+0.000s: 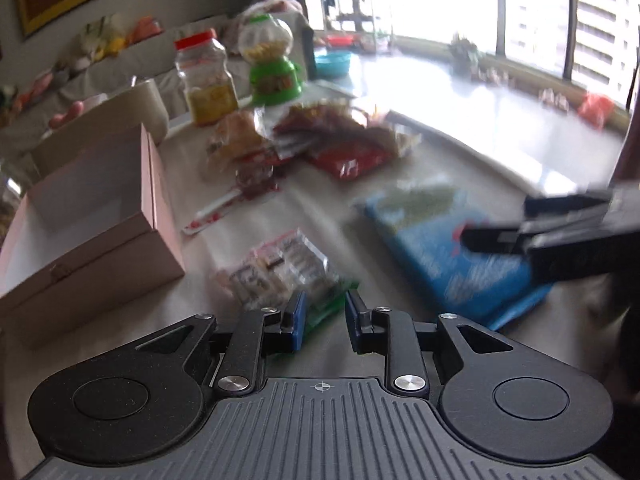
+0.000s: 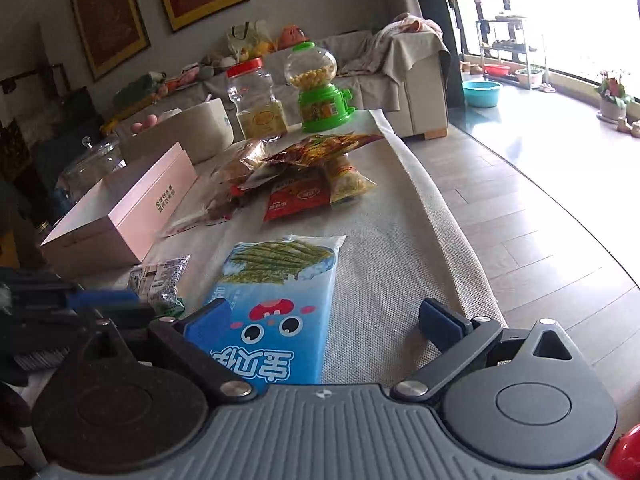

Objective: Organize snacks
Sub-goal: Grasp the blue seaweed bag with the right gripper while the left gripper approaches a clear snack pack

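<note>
Left gripper [image 1: 325, 322] perhaps grips the green-edged packet [image 1: 280, 276]; right gripper [image 2: 324, 326] gapes, unblurred.

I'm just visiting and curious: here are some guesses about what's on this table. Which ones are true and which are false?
1. The pink box is open. True.
2. The tall jar has a blue lid. False: its lid is red.
3. The right gripper has its jaws spread wide over the blue snack bag. True; the pads are not pressing on it.
4. The toy candy dispenser has a red base. False: the base is green.
5. The left gripper is clamped on the blue bag. False: it sits at a small clear packet, jaws slightly apart.
</note>
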{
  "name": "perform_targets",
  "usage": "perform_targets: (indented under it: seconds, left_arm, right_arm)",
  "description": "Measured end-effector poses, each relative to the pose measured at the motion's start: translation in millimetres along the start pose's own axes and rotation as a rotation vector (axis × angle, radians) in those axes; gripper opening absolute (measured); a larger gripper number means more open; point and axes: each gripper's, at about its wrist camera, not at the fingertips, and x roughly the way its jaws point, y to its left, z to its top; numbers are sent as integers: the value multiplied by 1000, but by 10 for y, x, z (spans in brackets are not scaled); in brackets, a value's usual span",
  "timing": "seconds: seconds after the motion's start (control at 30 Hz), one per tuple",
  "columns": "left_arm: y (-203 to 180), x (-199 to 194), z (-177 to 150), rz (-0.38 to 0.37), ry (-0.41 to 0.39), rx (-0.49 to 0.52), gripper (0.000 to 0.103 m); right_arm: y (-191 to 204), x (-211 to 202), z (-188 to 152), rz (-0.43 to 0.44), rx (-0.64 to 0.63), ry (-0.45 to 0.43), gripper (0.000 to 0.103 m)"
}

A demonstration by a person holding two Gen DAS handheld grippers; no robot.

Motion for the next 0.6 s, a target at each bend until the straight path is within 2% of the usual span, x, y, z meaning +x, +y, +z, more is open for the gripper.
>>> perform_targets:
  seconds: [0.1,0.23,0.33,0.53,0.57,0.6]
  left_arm:
    - [99,0,-75,49,5,1,28]
    - [353,-19,-137,89,29,-67,26]
    - [462,-60,-163,-11,49,-110,25]
    - [302,-36,-68,-160,92,-34,27]
    - [277,-28,-54,-178,100,-26,37]
    - [266,-13,-36,-205,109,-24,51]
  right_arm:
    - [19,-28,-48,1,-34,-7,103]
    - [138,-27,-65,-26,-114,38,103]
    - [144,-30,-45,-26,-105,63,103]
    - [85,-33,-10,-7,-67,76,103]
    - [67,-36,-3,0,-51,75,103]
    - [41,-42,10,9,-30,76,103]
